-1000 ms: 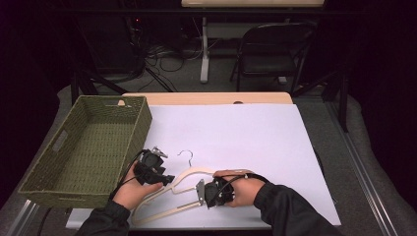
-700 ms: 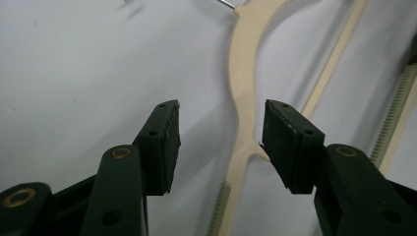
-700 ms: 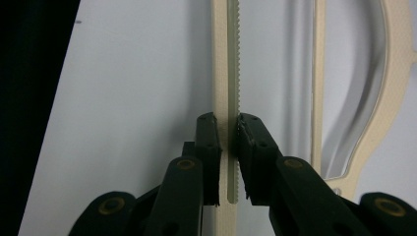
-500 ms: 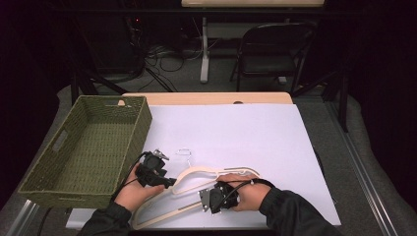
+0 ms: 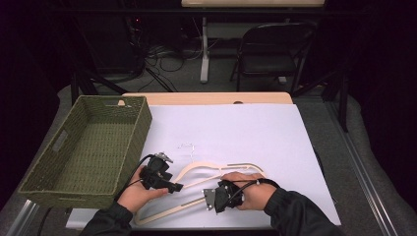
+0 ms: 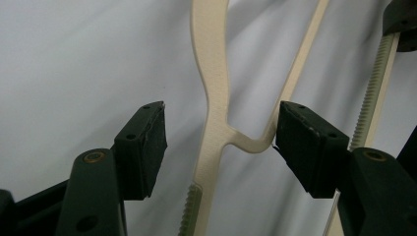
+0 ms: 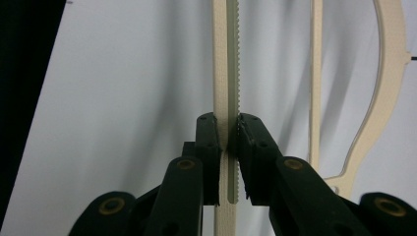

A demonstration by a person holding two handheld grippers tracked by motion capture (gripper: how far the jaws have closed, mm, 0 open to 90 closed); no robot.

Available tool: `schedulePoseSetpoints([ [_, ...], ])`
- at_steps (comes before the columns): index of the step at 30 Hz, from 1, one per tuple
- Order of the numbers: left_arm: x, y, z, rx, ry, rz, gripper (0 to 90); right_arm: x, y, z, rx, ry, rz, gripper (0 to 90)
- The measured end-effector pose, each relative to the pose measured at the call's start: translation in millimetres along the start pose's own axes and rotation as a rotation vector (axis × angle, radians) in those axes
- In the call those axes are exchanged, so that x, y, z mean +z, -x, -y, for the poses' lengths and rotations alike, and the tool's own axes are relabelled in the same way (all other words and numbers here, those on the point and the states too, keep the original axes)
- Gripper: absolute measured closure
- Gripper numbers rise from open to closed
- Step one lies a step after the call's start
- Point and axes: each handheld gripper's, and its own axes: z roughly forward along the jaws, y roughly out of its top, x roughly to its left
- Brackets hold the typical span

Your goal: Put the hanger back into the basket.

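On the bench (image 5: 275,132), near its front edge, a cream hanger (image 5: 196,169) is laid flat, its long axis running left to right. Its toothed bar is pinched by the right claw (image 7: 227,130). The left claw (image 6: 220,142) is spread astride the shoulder, beside a wicker basket (image 5: 88,147).

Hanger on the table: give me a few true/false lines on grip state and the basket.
1. The right gripper is clamped on the hanger's toothed bar. True.
2. The left gripper is shut on the hanger. False: its jaws stand open on either side of it.
3. The basket holds the hanger. False: the hanger lies on the white table beside it.
4. A folding chair stands beyond the table. True.
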Motion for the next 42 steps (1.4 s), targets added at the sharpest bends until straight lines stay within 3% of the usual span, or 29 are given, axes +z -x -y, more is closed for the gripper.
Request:
schedulePoseSetpoints([
  [13,8.0,1.8,-1.4,0.01,-0.043,0.054,42.2,0.0,-1.8,-1.6,-0.004,0.012,0.017,79.9],
  [17,6.9,2.6,-2.0,0.023,-0.046,0.042,47.0,0.4,-1.0,-1.9,-0.012,0.009,0.017,79.8],
  [34,-9.8,12.4,-6.8,0.078,-0.027,0.001,50.0,2.1,2.9,-0.7,0.004,0.023,0.025,79.7],
  [36,-12.6,12.7,-7.6,0.078,-0.023,0.011,50.5,3.0,2.9,-0.6,0.007,0.022,0.023,79.7],
  [38,-16.2,10.3,-8.0,0.058,0.007,0.05,50.8,3.9,3.0,-1.0,-0.008,-0.001,0.017,79.7],
  [42,-18.2,8.8,-7.6,0.055,0.006,0.043,53.5,2.1,3.6,-1.0,0.01,0.021,0.024,79.7],
])
